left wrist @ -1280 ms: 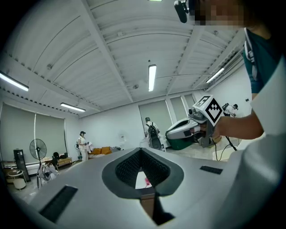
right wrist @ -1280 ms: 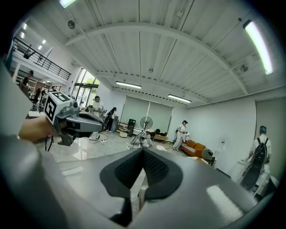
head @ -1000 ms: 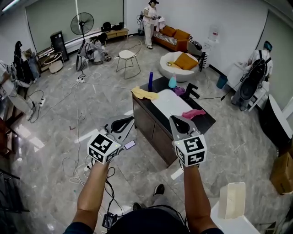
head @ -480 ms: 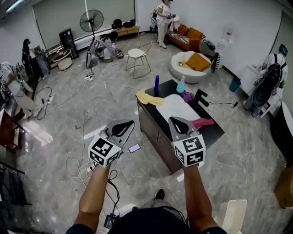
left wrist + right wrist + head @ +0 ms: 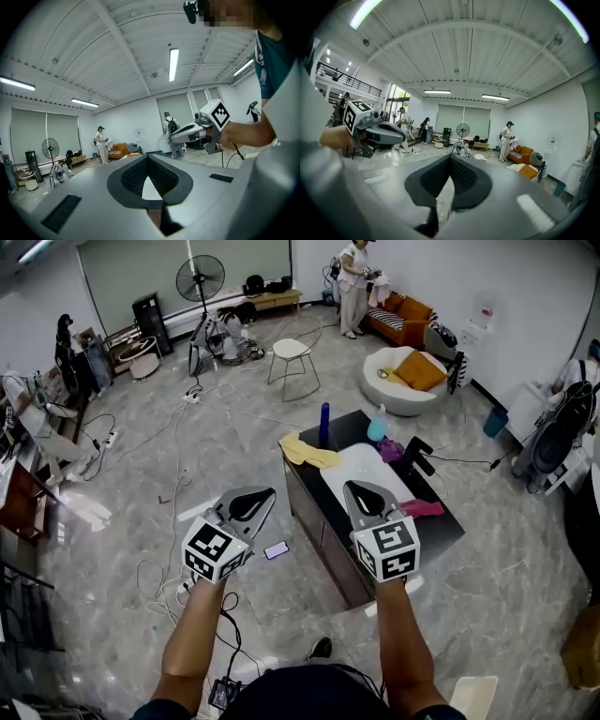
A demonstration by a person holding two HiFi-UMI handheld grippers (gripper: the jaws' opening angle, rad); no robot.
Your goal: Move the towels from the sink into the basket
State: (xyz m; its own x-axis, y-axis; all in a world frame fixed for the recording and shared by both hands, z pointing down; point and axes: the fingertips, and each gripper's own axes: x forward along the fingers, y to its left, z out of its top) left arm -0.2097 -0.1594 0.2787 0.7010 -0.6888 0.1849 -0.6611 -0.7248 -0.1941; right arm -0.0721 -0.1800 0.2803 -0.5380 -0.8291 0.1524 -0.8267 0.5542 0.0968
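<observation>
Counted round the sink (image 5: 361, 471) three towels — yellow (image 5: 307, 452), purple (image 5: 390, 448), pink (image 5: 422, 509) — and two bottles (image 5: 324, 423). Held left gripper (image 5: 265, 495), right gripper (image 5: 352, 488) short of it, jaws pressed together, empty.

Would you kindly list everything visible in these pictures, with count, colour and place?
sink cabinet: one, dark with a white basin, mid-floor
yellow towel: one, on the counter's far left corner
purple towel: one, at the basin's far end, beside the faucet
pink towel: one, on the counter right of the basin
blue bottle: one, upright at the counter's far edge
teal bottle: one, right of the blue bottle
faucet: one, black, behind the basin
fan: one, black, by the far window
chair: one, white, beyond the cabinet
sofa: one, orange, against the far wall
round seat: one, white with an orange cushion
person: one, in white, standing by the sofa
left tool: shut, empty
right tool: shut, empty
</observation>
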